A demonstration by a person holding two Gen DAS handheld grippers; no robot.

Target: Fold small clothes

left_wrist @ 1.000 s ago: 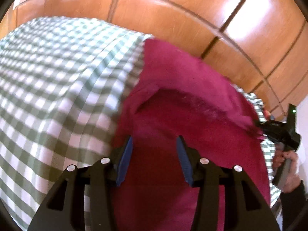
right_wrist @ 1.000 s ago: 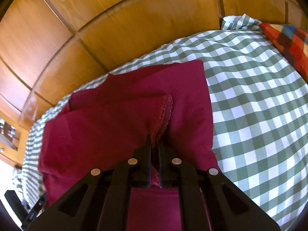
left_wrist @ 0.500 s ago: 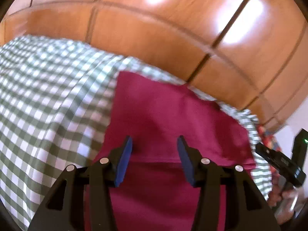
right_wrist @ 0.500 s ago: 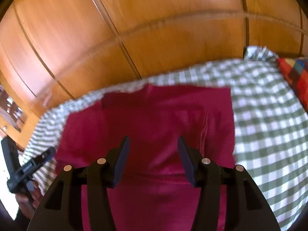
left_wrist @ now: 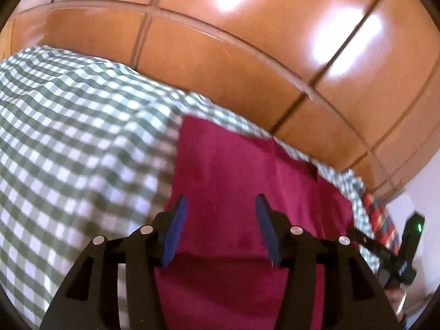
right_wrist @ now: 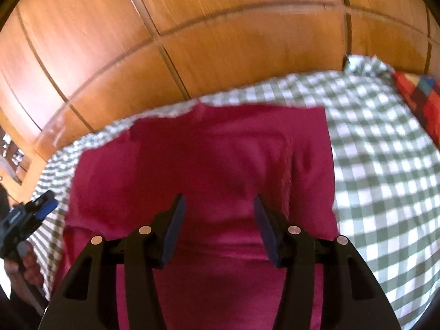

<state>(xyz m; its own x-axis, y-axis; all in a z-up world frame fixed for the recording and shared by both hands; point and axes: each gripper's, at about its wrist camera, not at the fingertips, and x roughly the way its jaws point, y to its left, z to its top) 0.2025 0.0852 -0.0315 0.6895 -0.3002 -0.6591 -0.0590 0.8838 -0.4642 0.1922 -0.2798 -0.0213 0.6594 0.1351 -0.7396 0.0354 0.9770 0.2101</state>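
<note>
Blue-padded left gripper [left_wrist: 218, 225]: jaws opening, nothing between the pads; it hangs over the near left part of the garment.
Right gripper [right_wrist: 217, 224]: jaws likewise opening and empty, above the near middle of the cloth.
Crimson garment [right_wrist: 220, 159]: lies flat and partly folded on the green checked bedspread [right_wrist: 385, 170], directly ahead of and below both grippers, reaching away toward the wooden headboard [right_wrist: 220, 41].
Long axis: probably runs from the grippers toward the headboard.
Fold edge: a raised lengthwise ridge sits toward the garment's right side.
Nearer hand: judged even; each gripper covers its own side, so the coming fold likely needs both.
</note>
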